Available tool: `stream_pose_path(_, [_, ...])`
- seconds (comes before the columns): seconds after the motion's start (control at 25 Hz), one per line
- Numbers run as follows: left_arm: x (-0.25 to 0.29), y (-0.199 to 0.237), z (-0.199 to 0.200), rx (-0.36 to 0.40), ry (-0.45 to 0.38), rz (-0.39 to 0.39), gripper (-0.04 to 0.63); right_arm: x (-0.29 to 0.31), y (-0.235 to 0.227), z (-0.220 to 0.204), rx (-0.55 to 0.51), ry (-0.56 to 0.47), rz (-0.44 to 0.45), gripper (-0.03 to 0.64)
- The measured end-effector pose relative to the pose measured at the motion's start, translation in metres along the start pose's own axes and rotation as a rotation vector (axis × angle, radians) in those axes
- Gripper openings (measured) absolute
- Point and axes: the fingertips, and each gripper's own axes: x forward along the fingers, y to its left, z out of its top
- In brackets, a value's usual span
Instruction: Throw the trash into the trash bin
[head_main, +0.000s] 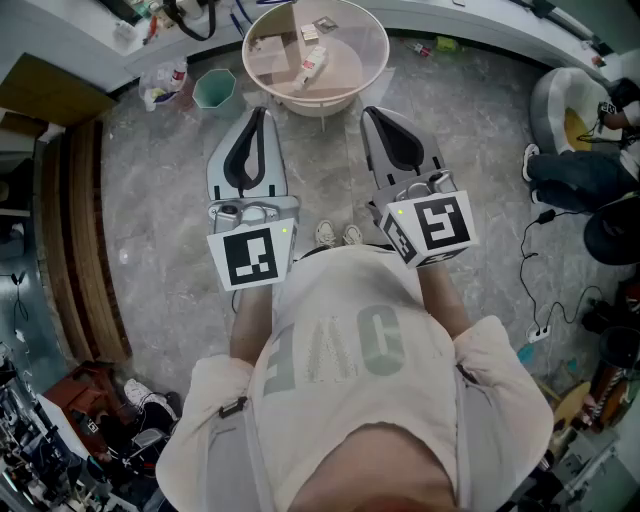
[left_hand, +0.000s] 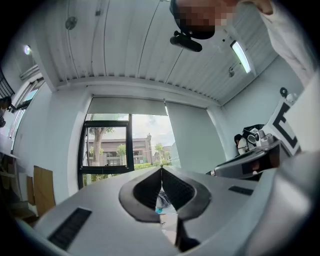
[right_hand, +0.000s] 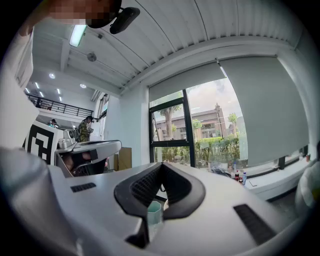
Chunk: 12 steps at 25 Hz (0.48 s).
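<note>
Left tool (head_main: 259, 113), right tool (head_main: 374, 113): jaws pressed together, empty. Ahead: round counter (head_main: 374, 62) bearing trash (head_main: 311, 67). Green bin (head_main: 214, 89) ahead-left of left tool.

Pale lettered T-shirt (head_main: 350, 345); grey hand-held grippers (head_main: 258, 112) (head_main: 376, 113) with black-and-white marker cubes (head_main: 251, 258) (head_main: 433, 229)

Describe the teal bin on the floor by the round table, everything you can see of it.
The trash bin is a small pale teal container, plastic by the look, with an open top, no lid and a faceted rim. It stands upright on the grey stone-patterned floor, just off the left edge of the round table. A crumpled clear plastic bag lies close on its other side; whether they touch is unclear. Nothing obvious shows inside.
</note>
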Motion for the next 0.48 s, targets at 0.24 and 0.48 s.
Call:
stream_pose_path(0.24, [-0.005, 0.012, -0.012, 0.043, 0.021, 0.046, 0.012, 0.008, 0.003, -0.008, 0.006, -0.012, 0.015, 0.014])
stream_pose_path(0.48, [-0.025, 0.059, -0.034, -0.003, 0.066, 0.102, 0.012, 0.024, 0.014, -0.02, 0.043, 0.019, -0.034, 0.014])
